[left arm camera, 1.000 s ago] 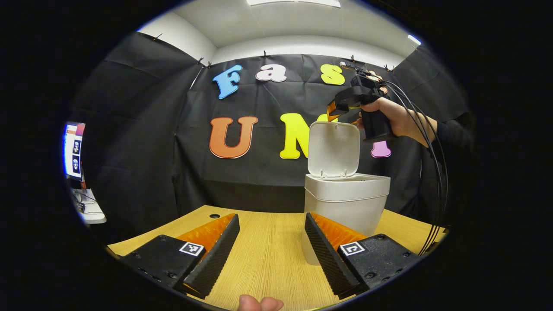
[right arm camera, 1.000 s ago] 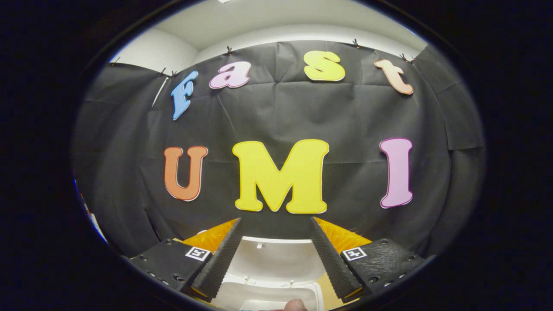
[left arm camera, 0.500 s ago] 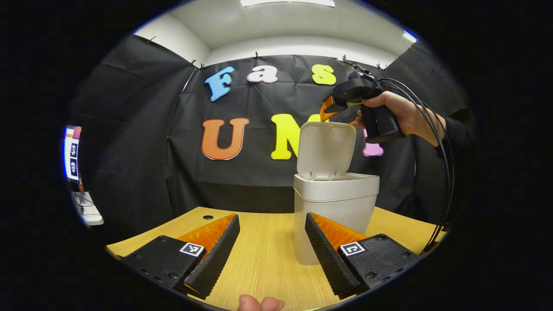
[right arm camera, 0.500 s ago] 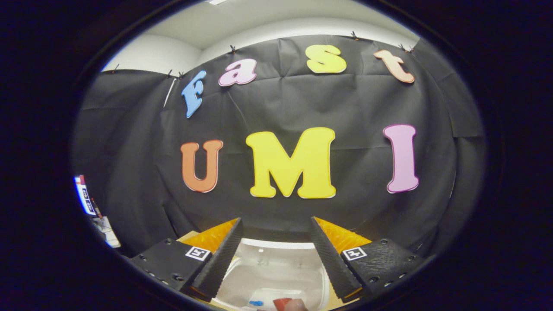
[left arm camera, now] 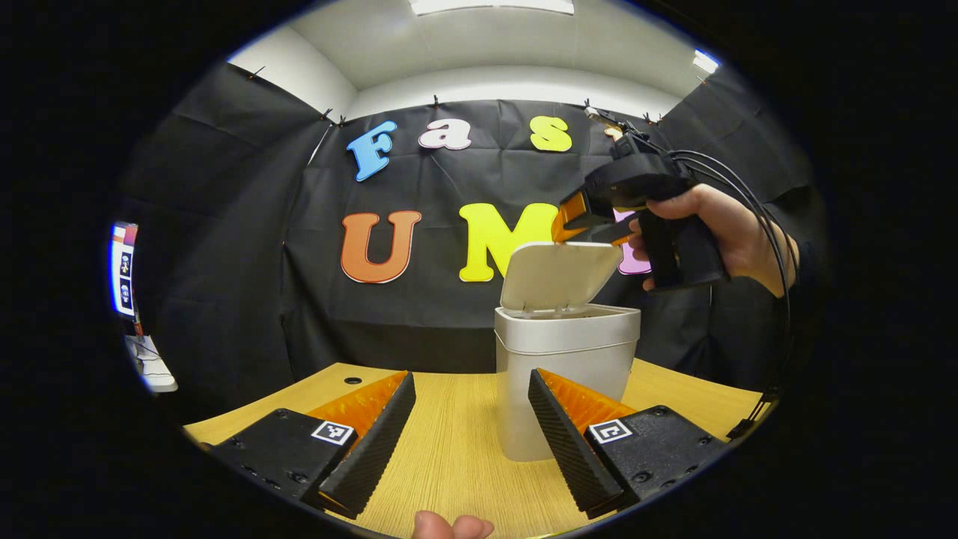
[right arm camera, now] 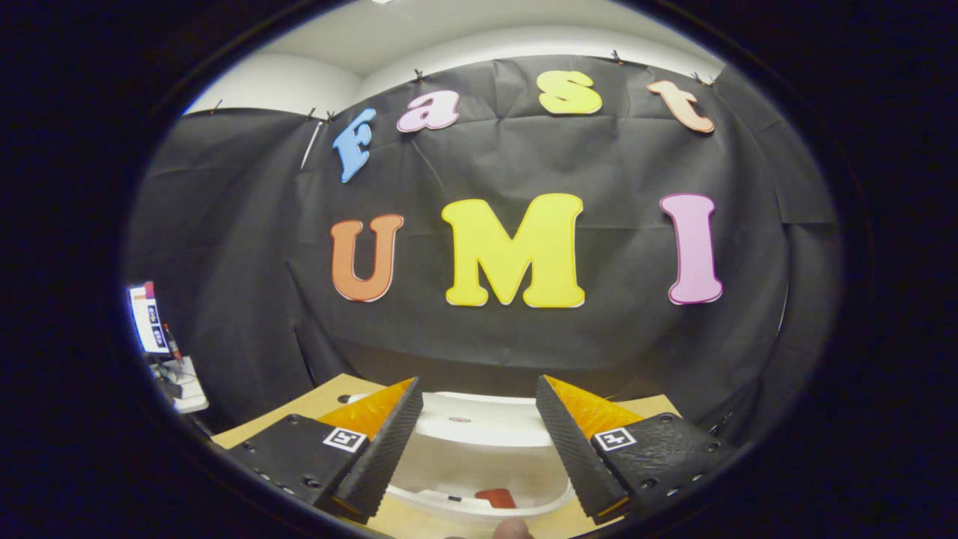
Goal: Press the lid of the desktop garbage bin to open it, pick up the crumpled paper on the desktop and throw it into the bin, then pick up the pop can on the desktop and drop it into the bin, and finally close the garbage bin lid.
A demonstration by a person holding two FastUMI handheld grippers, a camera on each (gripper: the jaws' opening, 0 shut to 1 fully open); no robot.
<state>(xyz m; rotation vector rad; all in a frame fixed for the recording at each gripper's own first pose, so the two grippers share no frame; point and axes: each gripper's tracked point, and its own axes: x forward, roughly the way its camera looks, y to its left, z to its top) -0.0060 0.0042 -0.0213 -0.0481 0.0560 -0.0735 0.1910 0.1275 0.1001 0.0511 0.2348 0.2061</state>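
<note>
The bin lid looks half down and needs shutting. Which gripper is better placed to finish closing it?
Right. The right gripper sits at the raised edge of the tilted lid. The left gripper is low over the table, in front of the bin.

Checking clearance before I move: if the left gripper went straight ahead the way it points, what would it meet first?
Probably the white garbage bin: its body stands on the table just ahead of the left gripper, in line with the right jaw. Depth is hard to judge; straight down the middle it may pass beside it.
</note>
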